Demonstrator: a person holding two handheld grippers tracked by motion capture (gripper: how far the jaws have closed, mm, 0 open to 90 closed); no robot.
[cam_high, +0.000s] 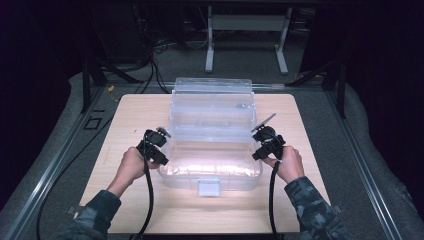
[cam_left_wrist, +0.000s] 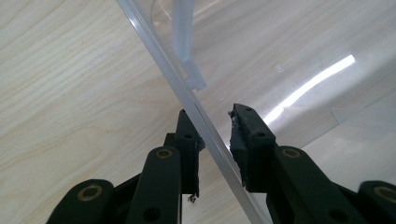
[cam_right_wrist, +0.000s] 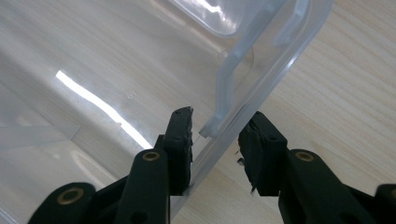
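Observation:
A clear plastic box stands in the middle of the wooden table, its lid up at the back and a white latch at its front. My left gripper is at the box's left side. In the left gripper view this gripper is shut on the thin clear rim, which runs between the pads. My right gripper is at the box's right side. In the right gripper view that gripper straddles the rim, beside a clear side clip, with the pads close against it.
Bare wood lies left, right and in front of the box. A grey padded floor surrounds the table, and a white frame stand with cables is behind it. Each gripper's cable trails back toward the table's front edge.

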